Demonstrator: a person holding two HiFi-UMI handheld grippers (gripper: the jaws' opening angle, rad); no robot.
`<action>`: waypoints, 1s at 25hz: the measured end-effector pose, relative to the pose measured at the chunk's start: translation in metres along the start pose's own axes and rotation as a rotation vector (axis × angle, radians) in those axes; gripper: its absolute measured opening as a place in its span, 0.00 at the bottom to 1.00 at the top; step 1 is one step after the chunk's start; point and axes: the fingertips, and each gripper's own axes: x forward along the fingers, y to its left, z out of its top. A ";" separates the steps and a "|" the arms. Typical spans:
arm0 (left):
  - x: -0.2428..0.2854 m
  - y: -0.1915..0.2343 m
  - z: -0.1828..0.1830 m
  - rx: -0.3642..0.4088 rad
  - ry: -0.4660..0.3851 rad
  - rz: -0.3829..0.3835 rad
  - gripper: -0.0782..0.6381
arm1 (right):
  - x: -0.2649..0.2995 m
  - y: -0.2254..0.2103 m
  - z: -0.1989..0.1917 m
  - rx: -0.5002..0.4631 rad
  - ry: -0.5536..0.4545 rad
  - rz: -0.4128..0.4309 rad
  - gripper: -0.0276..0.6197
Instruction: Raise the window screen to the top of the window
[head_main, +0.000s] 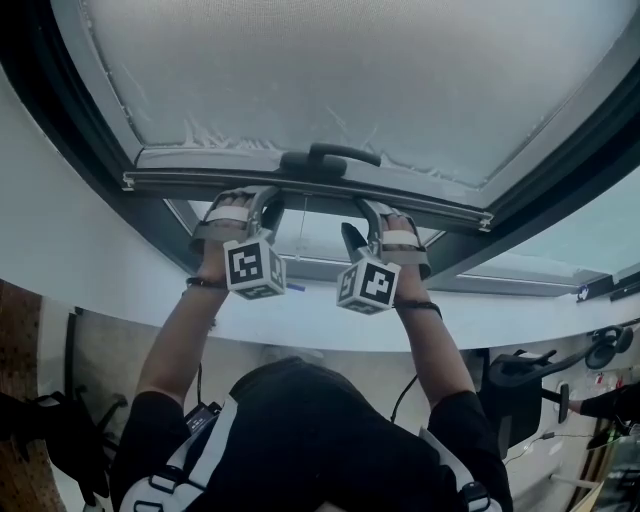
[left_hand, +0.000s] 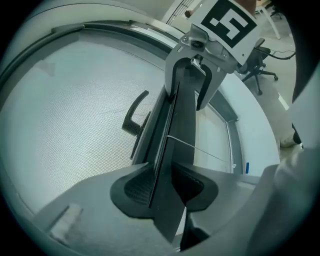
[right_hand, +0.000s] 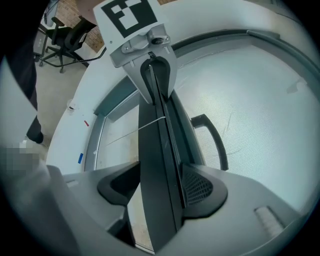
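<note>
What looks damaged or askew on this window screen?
The mesh looks puckered and wrinkled along its lower edge, where it meets the bar, mostly left of the handle. A few faint creases also cross it. Nothing else stands out.

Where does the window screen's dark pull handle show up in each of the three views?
Head view: handle upper centre, just above the bottom bar.
Left gripper view: left of centre, left of the bar.
Right gripper view: right of centre, right of the bar.
Shared landmark: that bottom bar, running beside the handle throughout.
</note>
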 end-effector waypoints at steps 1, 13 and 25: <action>0.000 -0.001 0.000 0.005 0.006 0.001 0.27 | 0.000 0.002 0.000 -0.024 0.017 0.006 0.45; 0.002 0.001 -0.002 0.015 0.042 -0.031 0.28 | 0.004 -0.003 0.004 -0.021 0.031 0.002 0.45; 0.002 -0.005 0.003 0.035 0.046 -0.055 0.28 | 0.008 0.005 0.039 -0.074 0.025 0.014 0.45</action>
